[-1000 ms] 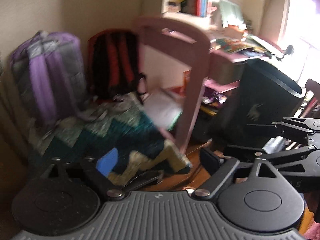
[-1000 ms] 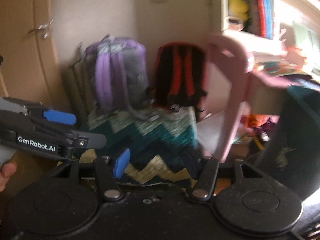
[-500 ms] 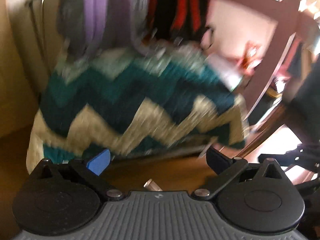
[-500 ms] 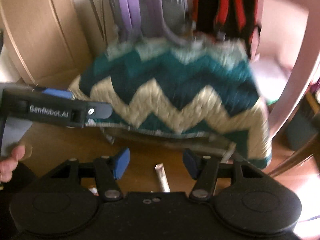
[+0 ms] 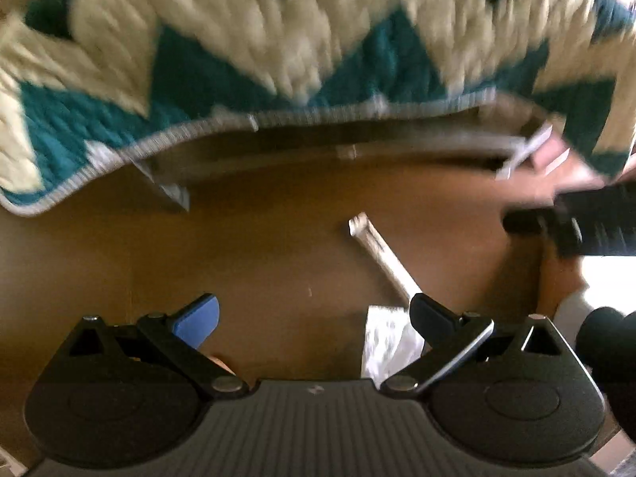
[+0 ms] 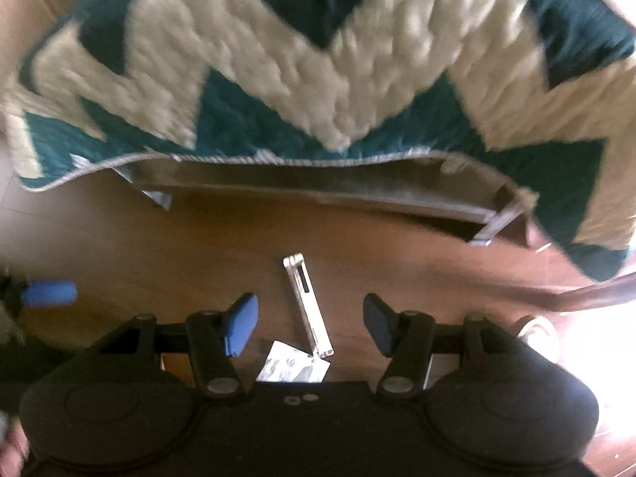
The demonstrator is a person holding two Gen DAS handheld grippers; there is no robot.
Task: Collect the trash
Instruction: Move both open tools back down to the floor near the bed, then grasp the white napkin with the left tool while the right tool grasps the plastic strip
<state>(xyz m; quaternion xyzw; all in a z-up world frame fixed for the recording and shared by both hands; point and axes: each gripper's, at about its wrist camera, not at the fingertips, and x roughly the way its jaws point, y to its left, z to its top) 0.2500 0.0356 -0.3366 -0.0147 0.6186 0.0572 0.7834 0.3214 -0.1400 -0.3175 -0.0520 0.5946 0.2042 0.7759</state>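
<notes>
A long, narrow white wrapper (image 6: 308, 306) lies on the brown wooden floor, with a crumpled white scrap (image 6: 294, 365) at its near end. In the right wrist view my right gripper (image 6: 310, 324) hangs open above them, the strip lying between its fingers, untouched. In the left wrist view the same wrapper (image 5: 381, 258) runs diagonally toward the dark right fingertip, and the crumpled scrap (image 5: 387, 344) lies just inside it. My left gripper (image 5: 314, 316) is wide open with nothing held. The other gripper (image 5: 576, 222) shows at the right edge.
A teal and cream zigzag quilt (image 6: 318, 79) hangs over a low bed frame (image 6: 318, 190) just beyond the trash, overhanging the floor. A blue fingertip (image 6: 49, 292) of the left gripper shows at the left. A roll of tape (image 6: 536, 330) lies at the right.
Both grippers have dropped and tipped from facing the room toward the floor. The backpacks, pink chair and black bin have left view; the wrapper and crumpled scrap now lie close below.
</notes>
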